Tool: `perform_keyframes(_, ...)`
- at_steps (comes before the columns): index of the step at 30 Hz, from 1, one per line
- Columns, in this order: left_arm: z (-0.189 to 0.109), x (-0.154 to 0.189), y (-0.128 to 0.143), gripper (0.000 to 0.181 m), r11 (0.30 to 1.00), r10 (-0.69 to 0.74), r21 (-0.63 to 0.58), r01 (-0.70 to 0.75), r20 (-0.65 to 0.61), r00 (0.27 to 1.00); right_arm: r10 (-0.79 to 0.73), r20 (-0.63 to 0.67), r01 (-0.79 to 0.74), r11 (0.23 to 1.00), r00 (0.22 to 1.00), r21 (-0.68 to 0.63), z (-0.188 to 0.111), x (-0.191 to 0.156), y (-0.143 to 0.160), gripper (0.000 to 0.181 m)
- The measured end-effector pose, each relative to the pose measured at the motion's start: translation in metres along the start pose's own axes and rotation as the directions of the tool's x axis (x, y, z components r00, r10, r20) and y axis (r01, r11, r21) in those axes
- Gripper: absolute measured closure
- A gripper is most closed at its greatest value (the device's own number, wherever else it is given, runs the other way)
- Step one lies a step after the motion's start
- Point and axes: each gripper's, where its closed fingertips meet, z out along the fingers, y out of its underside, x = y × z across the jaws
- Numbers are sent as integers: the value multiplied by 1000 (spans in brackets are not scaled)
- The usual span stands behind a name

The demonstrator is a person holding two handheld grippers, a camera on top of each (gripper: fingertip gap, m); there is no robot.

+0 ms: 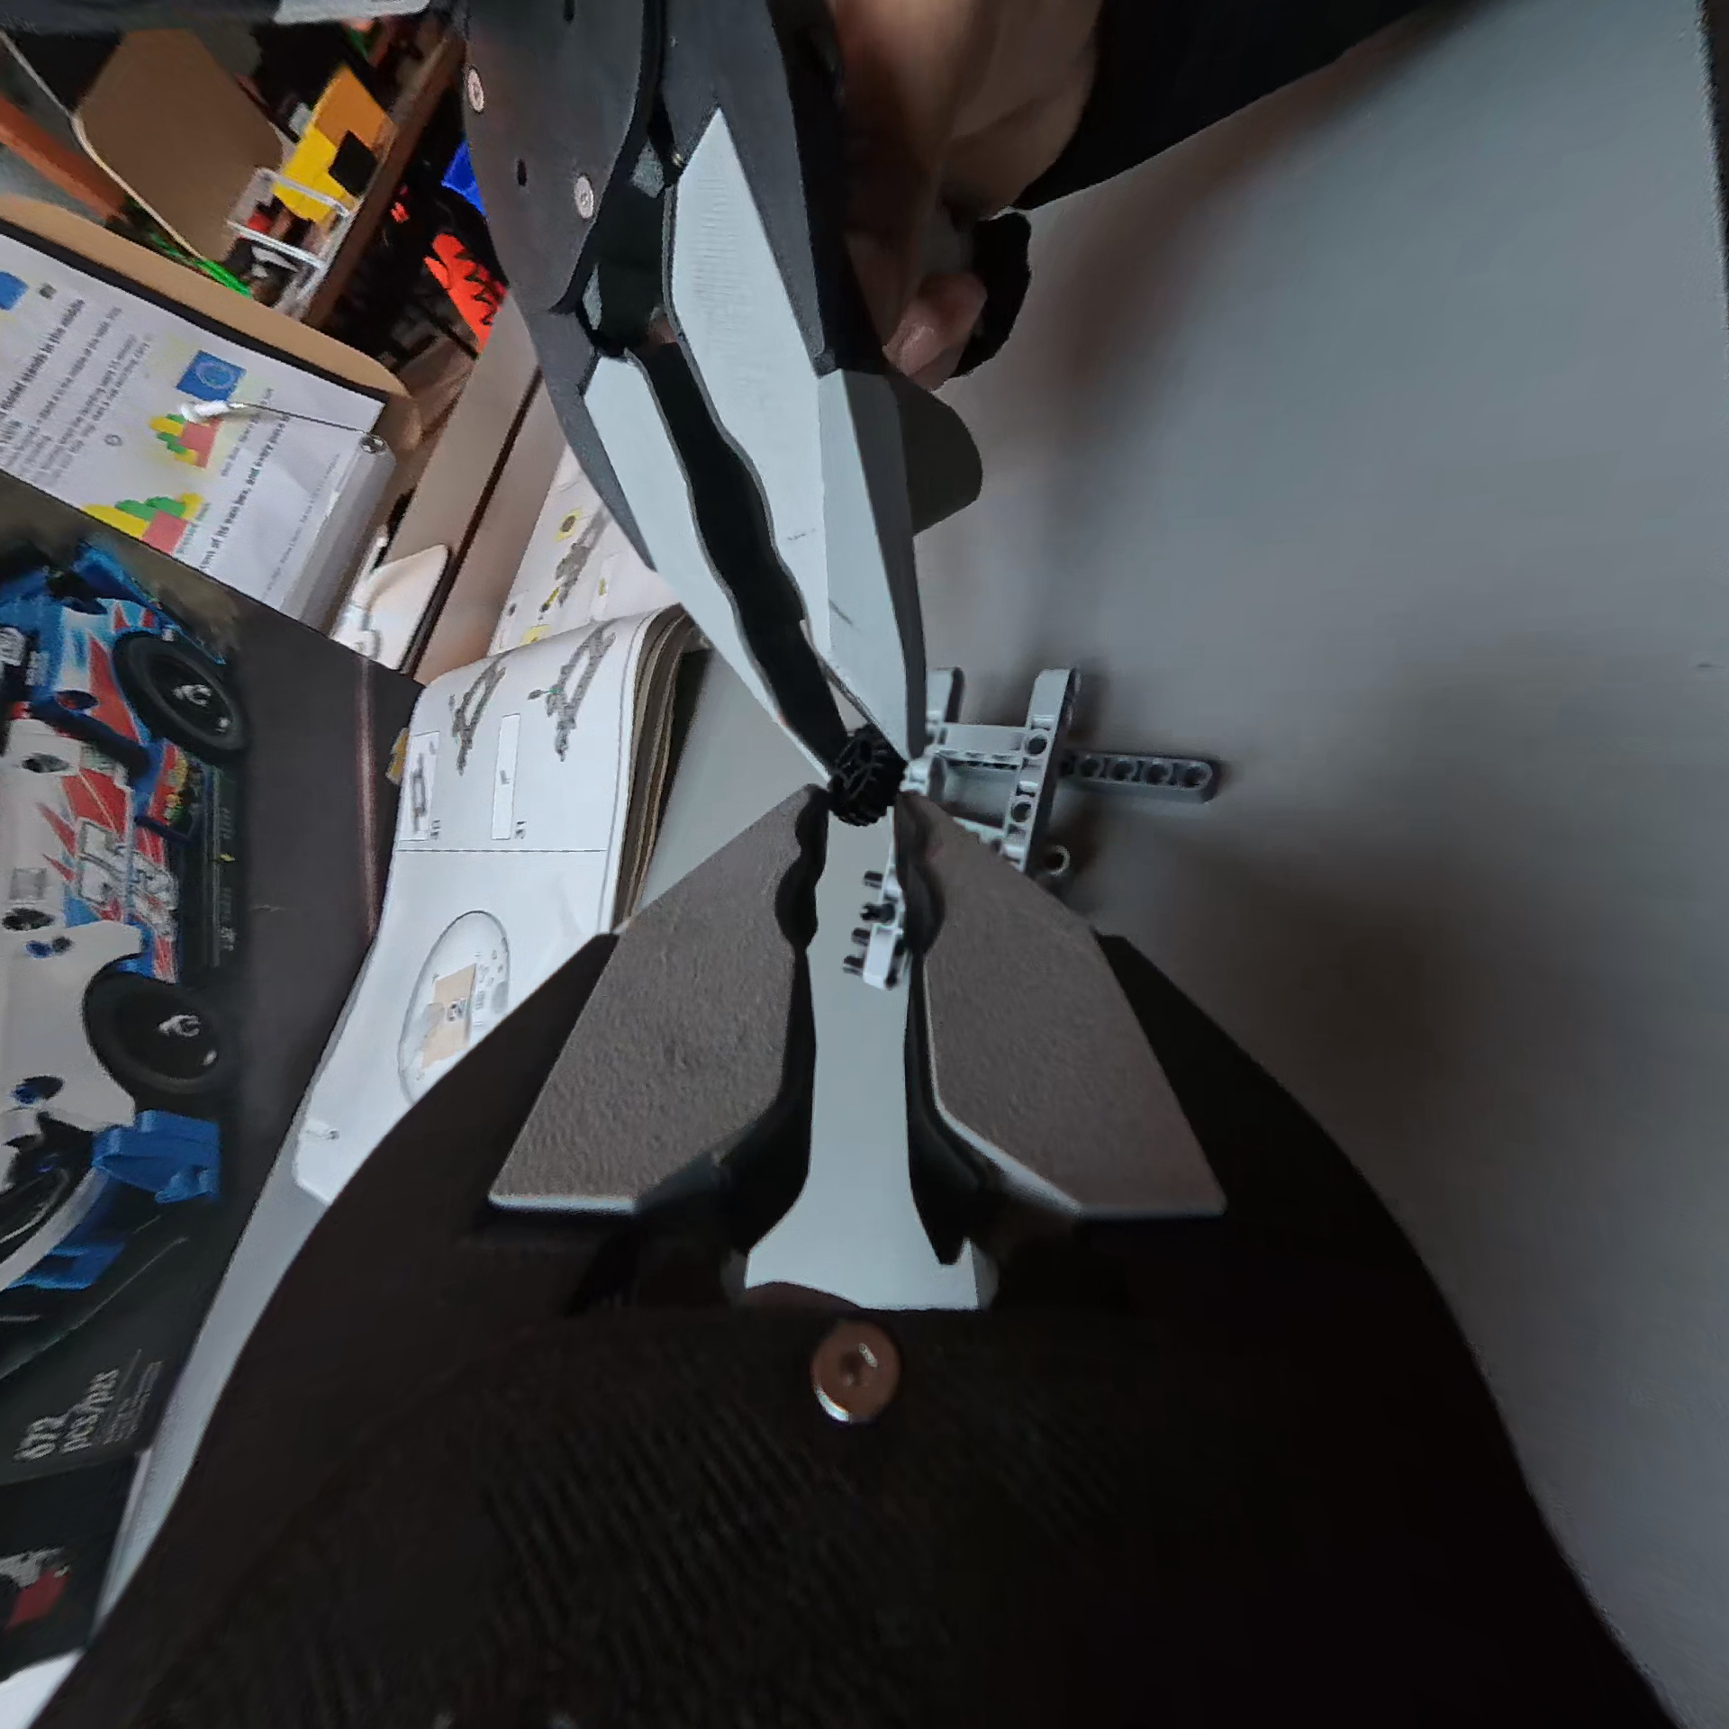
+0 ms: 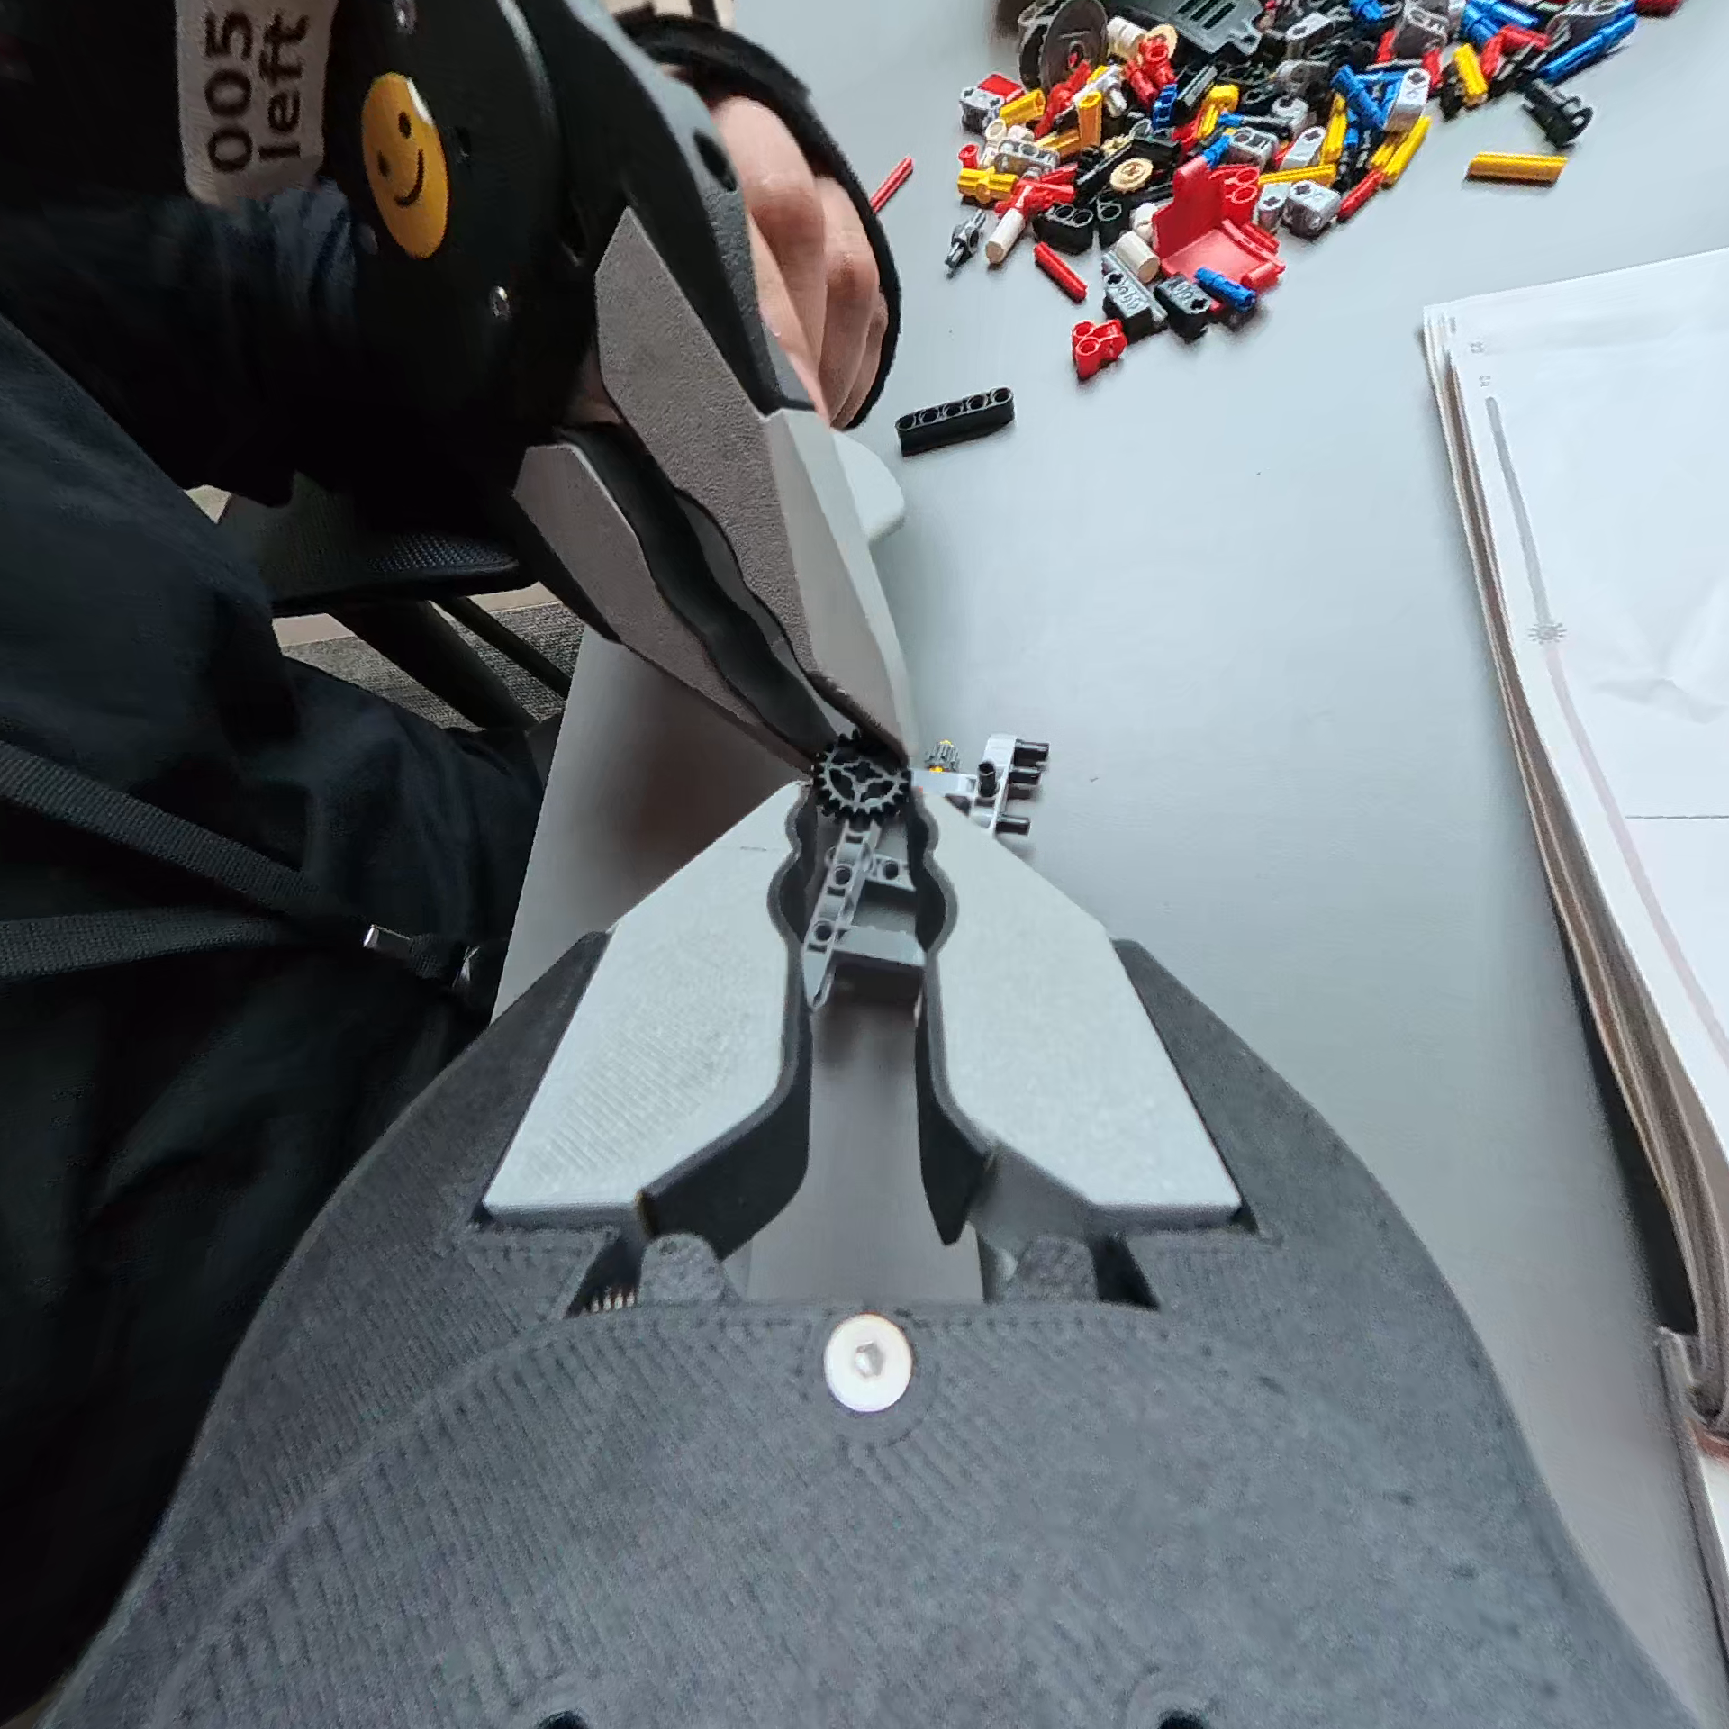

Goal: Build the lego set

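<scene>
The black gear (image 2: 856, 781) sits at the end of the grey frame (image 2: 865, 922), just above the bench (image 2: 1216, 655). The left gripper (image 1: 859, 805) has its fingers nearly closed, pinching the gear. The right gripper (image 2: 856, 814) has its fingers narrowly apart, clamping the frame. The left gripper carries a white printed label (image 2: 253, 94) and a yellow smiley sticker (image 2: 404, 164). Loose pieces (image 2: 1216, 140) lie well apart.

You are working in a tight spot: both grippers are meeting tip to tip over the grey frame (image 2: 870, 917), blocking each other's path. The open booklet (image 2: 1609, 655) is walling off your right, the loose parts pile (image 2: 1216, 159) is crowding the far edge, and bare table (image 2: 1216, 702) is lying open between.
</scene>
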Motion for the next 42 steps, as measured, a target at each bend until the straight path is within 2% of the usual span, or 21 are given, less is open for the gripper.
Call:
perform_keyframes(1, 0, -2, 1, 170, 1000, 9, -3, -9, 25, 1000, 6, -9, -5, 1000, 1000, 12, -1, 2, -2, 166)
perform_keyframes(6, -2, -20, -3, 171, 991, -129, 59, 122, 147, 981, 57, -46, -48, 983, 997, 178, -10, 10, -19, 166)
perform_keyframes(14, -12, -38, -17, 172, 976, -192, 152, 156, 265, 945, 83, -87, -42, 919, 993, 392, -24, 7, -42, 166)
perform_keyframes(23, -11, -38, -12, 172, 982, -173, 123, 143, 289, 942, 14, -242, 76, 932, 970, 354, -22, 11, -42, 166)
perform_keyframes(37, -7, -38, -7, 172, 984, -173, 91, 152, 290, 941, -6, -297, 108, 939, 955, 327, -19, 16, -39, 166)
perform_keyframes(42, -1, -32, 1, 172, 974, -226, 73, 215, 215, 950, -35, -328, 130, 954, 944, 271, -17, 19, -34, 167)
